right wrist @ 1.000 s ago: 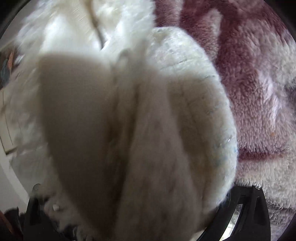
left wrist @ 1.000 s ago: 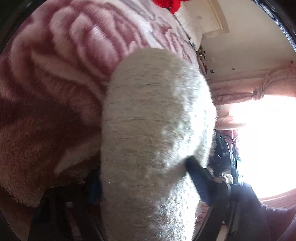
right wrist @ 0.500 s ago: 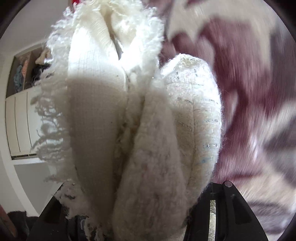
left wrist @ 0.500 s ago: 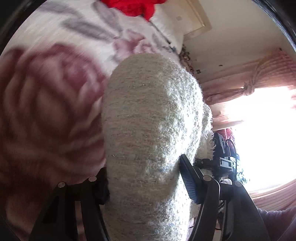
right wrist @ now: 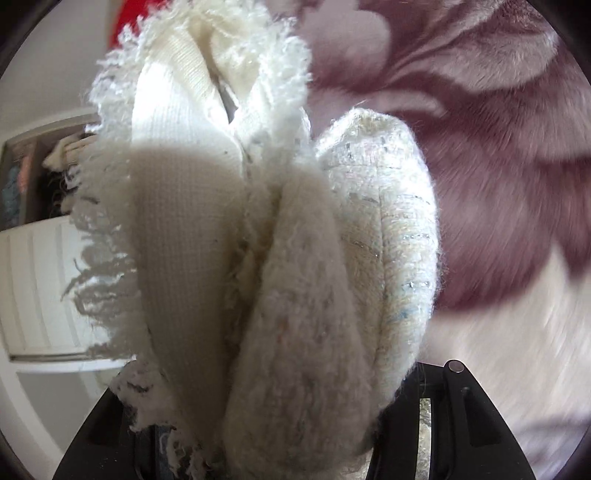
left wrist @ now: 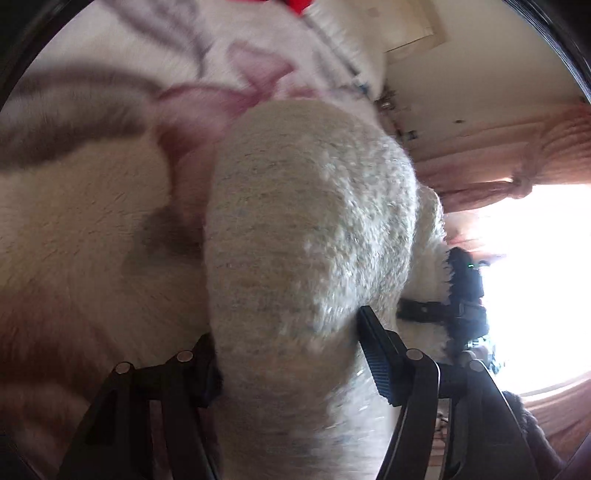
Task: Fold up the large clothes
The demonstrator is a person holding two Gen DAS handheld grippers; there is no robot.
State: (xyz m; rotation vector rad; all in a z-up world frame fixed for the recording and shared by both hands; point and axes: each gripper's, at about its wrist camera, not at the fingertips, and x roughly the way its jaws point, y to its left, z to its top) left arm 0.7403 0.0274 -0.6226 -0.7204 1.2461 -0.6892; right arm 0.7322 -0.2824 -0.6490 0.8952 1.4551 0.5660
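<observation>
A cream woolly garment [left wrist: 306,236] with a fringed edge fills the middle of both views. My left gripper [left wrist: 288,358] is shut on a thick fold of it, which bulges out between the two black fingers [left wrist: 376,350]. My right gripper [right wrist: 295,424] is shut on several bunched layers of the same garment [right wrist: 295,258], with its white knit lining and fringe [right wrist: 99,266] on the left. Both hold the cloth above a fleece blanket.
A pink, maroon and white flowered fleece blanket [left wrist: 74,229] lies under and behind the garment, also in the right wrist view [right wrist: 498,166]. A bright window with pink curtains [left wrist: 535,155] is to the right. A white wardrobe [right wrist: 33,288] stands at the left. Something red [left wrist: 299,4] lies at the far end.
Both grippers have carried the garment forward across the blanket, toward the white part and the red item. The grips on the cloth have not changed.
</observation>
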